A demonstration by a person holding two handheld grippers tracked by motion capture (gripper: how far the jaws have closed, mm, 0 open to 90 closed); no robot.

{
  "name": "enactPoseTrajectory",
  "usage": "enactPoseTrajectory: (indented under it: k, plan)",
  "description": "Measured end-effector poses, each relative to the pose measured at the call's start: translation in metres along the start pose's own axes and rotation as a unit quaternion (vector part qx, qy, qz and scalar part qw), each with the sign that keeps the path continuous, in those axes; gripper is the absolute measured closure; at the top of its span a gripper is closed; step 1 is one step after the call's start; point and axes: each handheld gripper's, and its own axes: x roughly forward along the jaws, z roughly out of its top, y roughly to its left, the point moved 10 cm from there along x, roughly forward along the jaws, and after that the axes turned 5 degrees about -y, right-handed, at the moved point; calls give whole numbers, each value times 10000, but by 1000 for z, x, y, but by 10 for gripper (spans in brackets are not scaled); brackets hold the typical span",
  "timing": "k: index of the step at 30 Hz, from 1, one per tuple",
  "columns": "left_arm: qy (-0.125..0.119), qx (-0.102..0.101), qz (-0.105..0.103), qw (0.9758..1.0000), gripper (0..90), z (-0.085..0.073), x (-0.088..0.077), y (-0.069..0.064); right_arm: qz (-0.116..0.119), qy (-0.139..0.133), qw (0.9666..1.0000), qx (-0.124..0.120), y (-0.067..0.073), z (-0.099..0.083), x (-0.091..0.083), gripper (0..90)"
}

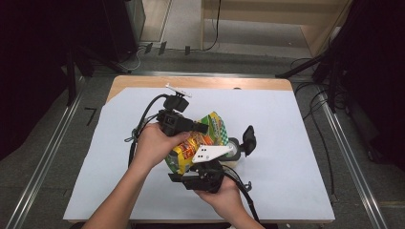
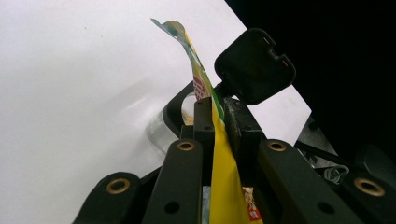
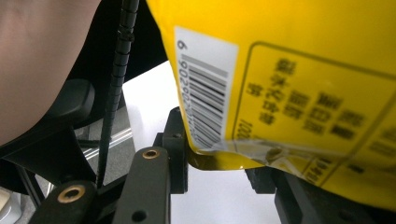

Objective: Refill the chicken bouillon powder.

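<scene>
- Here, on the left, the left gripper (image 1: pixel 203 128) is pressed together on the upper edge of the snack bag (image 1: pixel 203 140); in the left gripper view its jaws squeeze the thin yellow film (image 2: pixel 223 182) flat between them.
- The bag hangs in the air above the white table cover (image 1: pixel 286 157), held between the two grippers and near the middle of the table.
- Its long axis runs slanted, from the green top corner (image 1: pixel 217 121) that points away from the person down to the yellow bottom end near the person.
- I think the bag is light and soft. The film is smooth and may slip, and the contents probably break easily, so it is better to hold the flat sealed edges and not the belly.
- More to the right, the right gripper (image 1: pixel 191 179) holds the lower sealed edge (image 3: pixel 224 161); its jaws stand partly apart with this seam between them, pinching it at the corner.
- Just beside the bag, on the right, stands a clear jar (image 1: pixel 233 149) with its black lid (image 1: pixel 249 138) flipped open, and the bag's mouth seems to tilt toward it.
</scene>
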Motion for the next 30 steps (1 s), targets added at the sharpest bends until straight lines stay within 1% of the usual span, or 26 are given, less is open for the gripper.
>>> enactPoseTrajectory:
  k: [4,8,10,14,22,27,30]
  plan:
    - [5,-1,14,10000,843,-1,-1,2,25,20,10000,-17,0,0,1,672]
    - [-57,52,52,10000,839,0,-1,5,33,24,10000,-9,0,1,2,673]
    - [-76,31,27,10000,838,0,-2,5,42,9,10000,-1,0,2,2,673]
    - [-124,50,54,9999,836,1,-3,6,56,-11,10000,-25,0,4,3,673]
    - [-107,115,96,9998,838,1,-2,6,26,-4,10000,-16,-1,2,5,674]
    - [-88,100,93,9999,838,-1,0,5,2,-3,10000,34,-2,0,6,677]
    - [-98,136,116,9998,838,0,0,5,0,-6,10000,36,-2,-1,5,677]
